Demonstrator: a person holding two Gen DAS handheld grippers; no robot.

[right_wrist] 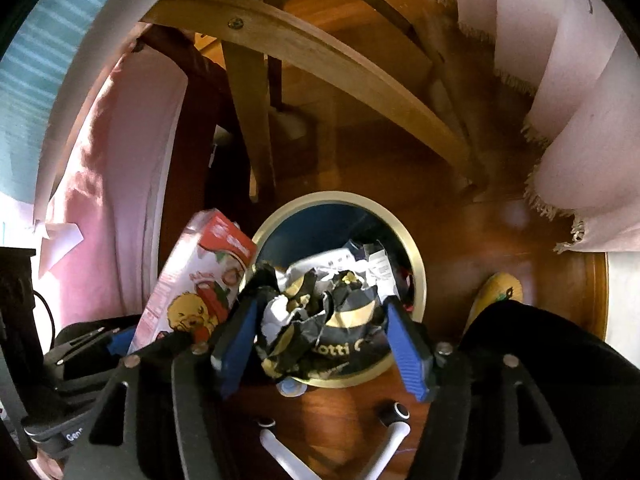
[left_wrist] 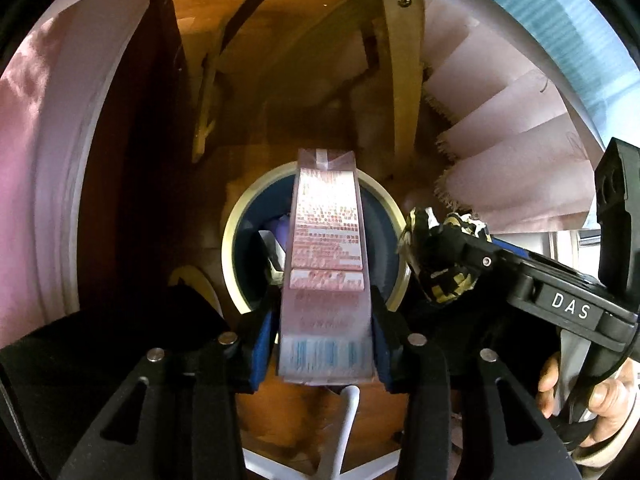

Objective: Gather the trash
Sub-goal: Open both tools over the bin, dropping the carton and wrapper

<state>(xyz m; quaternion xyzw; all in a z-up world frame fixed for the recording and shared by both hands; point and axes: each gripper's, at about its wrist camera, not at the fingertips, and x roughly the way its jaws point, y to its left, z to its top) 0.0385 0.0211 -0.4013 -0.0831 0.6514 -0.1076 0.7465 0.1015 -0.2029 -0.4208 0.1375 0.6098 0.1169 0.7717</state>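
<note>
A round bin [right_wrist: 416, 264] with a pale rim and dark blue inside stands on the wooden floor, with paper scraps in it. My right gripper [right_wrist: 320, 336] hangs right over it. Its blue pads are spread wide, either side of a crumpled black-and-gold wrapper [right_wrist: 320, 328]. My left gripper [left_wrist: 325, 344] points down at the same bin [left_wrist: 230, 248]. A pink-and-white drink carton [left_wrist: 326, 264] stands blurred between its pads, with slim dark gaps at both sides. The right wrist view shows the carton [right_wrist: 192, 280] at the bin's left rim. The wrapper [left_wrist: 444, 272] is also in the left wrist view.
Wooden chair legs and rails [right_wrist: 304, 52] cross above the bin. A fringed pink cloth [right_wrist: 580, 160] hangs at the right and a yellow slipper [right_wrist: 496, 292] lies to the bin's right. White furniture feet [right_wrist: 392, 440] stand nearest me. A person's hand [left_wrist: 600, 396] holds the right tool.
</note>
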